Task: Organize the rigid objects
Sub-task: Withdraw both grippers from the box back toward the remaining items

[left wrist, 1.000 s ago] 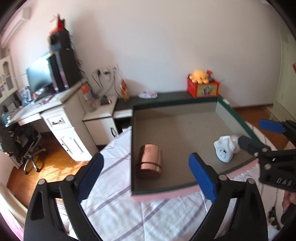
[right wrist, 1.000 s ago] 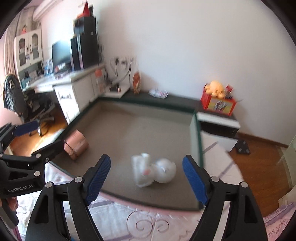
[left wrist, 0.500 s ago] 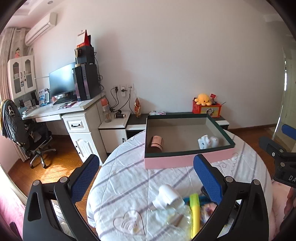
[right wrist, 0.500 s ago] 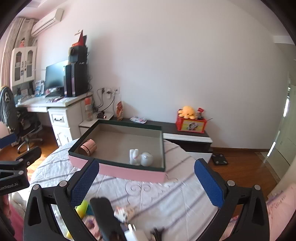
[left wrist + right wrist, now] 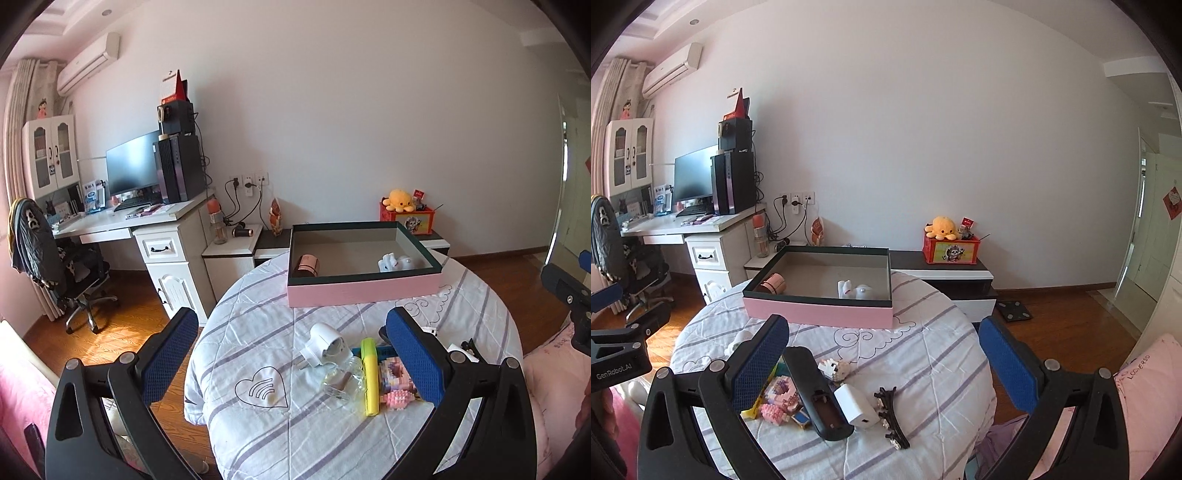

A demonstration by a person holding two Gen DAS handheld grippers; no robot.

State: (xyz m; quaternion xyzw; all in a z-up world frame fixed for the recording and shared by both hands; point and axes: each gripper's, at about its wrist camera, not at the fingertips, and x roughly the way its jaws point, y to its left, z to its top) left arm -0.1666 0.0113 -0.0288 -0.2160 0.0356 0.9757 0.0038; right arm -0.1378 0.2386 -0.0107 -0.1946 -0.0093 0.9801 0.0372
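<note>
Clutter (image 5: pixel 369 373) partly hidden behind right pad of left tongs (image 5: pixel 291 354).

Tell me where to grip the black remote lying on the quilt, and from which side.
Take the black remote across its narrow width near mid-body, probably from above with the right gripper. It lies flat and long, with toy blocks and a white charger crowding its sides.

One brand reads clearly — "GenRobot.AI" in pale letters on the black body of the left gripper (image 5: pixel 618 363), seen from the right wrist. Handwritten "LOVERSD", or close to it, runs along the pink cushion (image 5: pixel 1137 365) — partly uncertain.
</note>
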